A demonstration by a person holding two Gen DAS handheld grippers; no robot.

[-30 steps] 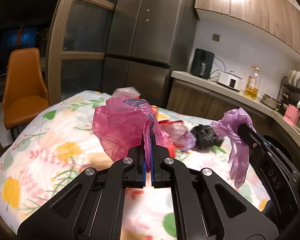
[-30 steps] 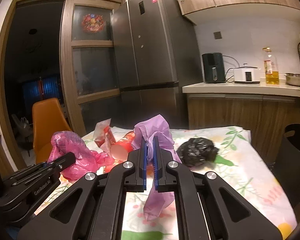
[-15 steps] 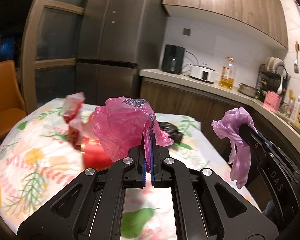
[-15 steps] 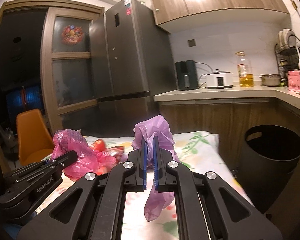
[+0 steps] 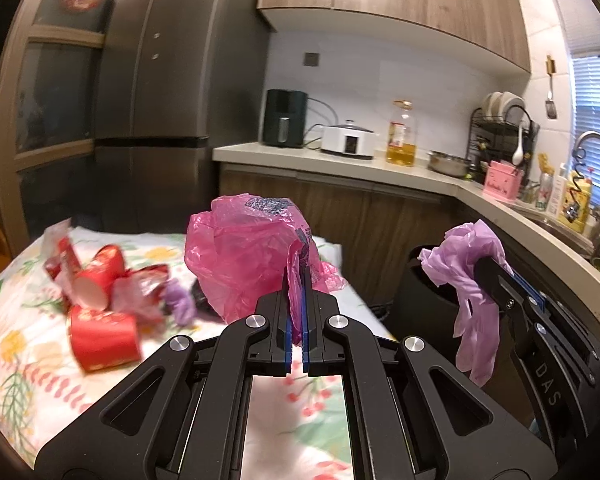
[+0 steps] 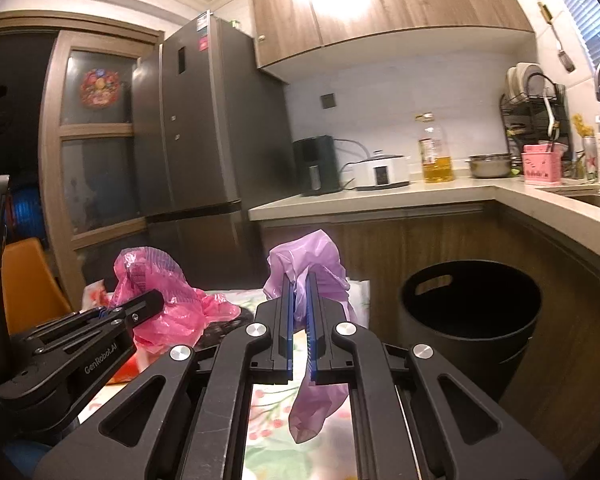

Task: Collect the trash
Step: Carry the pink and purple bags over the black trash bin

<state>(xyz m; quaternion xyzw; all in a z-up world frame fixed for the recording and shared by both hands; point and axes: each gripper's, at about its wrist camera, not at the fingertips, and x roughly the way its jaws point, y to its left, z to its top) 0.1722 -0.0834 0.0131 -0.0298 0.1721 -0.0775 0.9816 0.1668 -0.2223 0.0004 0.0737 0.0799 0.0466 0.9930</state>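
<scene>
The left hand-held gripper (image 5: pixel 297 276) is clamped narrow on a crumpled pink plastic bag (image 5: pixel 244 256), whose bulk puffs up above and to the left of the blue pads, clear of the table (image 5: pixel 16 364). The right hand-held gripper (image 6: pixel 299 284) is likewise pinched nearly closed on a thin purple plastic bag (image 6: pixel 312 260); part of that bag bunches above the fingertips and a loose tail hangs down between the jaws, over the table's near edge.

In the left wrist view the right hand-held gripper appears at the right, its purple bag dangling in front of the black trash bin (image 5: pixel 420 276). In the right wrist view the bin (image 6: pixel 472 304) stands on the floor to the right of the table, beside the wooden cabinets (image 6: pixel 420 240), its mouth open and dark inside.

On the floral tablecloth, to the left, lie red paper cups (image 5: pixel 100 336), one on its side, with red-and-white wrappers (image 5: pixel 60 256) just beside them, a small purple scrap (image 5: pixel 180 300) and a dark crumpled bag (image 5: pixel 202 300), mostly hidden behind the pink bag.

Far behind stand a grey refrigerator (image 6: pixel 196 128) and a kitchen worktop (image 6: pixel 380 196) with an oil bottle (image 6: pixel 436 152).
</scene>
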